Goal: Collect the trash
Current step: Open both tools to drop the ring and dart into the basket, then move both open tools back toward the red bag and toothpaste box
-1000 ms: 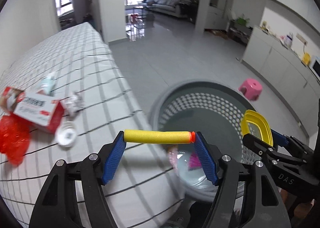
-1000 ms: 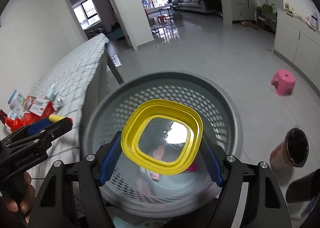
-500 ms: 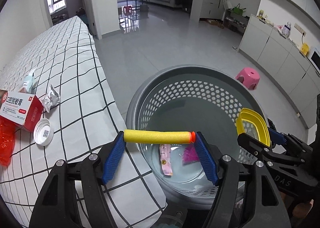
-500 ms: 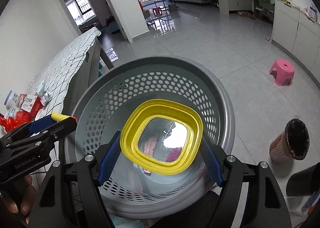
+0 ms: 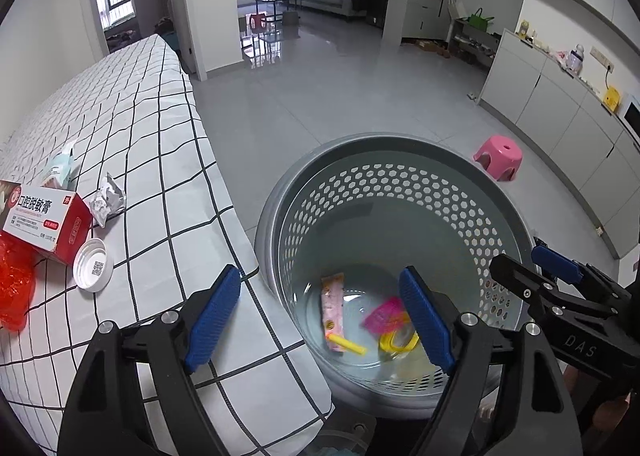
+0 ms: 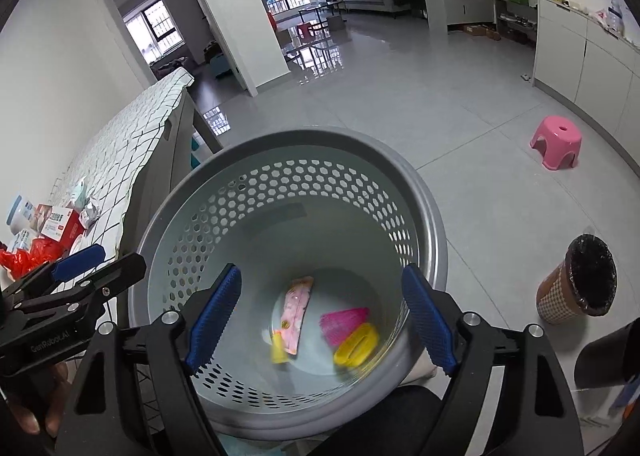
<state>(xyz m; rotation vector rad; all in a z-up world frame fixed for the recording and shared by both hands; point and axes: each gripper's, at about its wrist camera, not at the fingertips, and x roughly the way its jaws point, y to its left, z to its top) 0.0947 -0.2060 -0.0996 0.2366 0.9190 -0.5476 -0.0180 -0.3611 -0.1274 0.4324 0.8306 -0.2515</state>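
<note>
Grey basket [image 6: 416, 192] below; both tongs [image 5: 320, 316] [image 6: 320, 316] opening, empty.

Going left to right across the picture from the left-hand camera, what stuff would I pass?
Red plastic bag → red and white box → white cap → crumpled foil wrapper → grey perforated basket → pink stool.

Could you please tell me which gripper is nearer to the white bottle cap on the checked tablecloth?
Left. The left gripper hangs at the table's edge beside the white bottle cap; the right gripper hangs over the grey basket, farther off.
</note>
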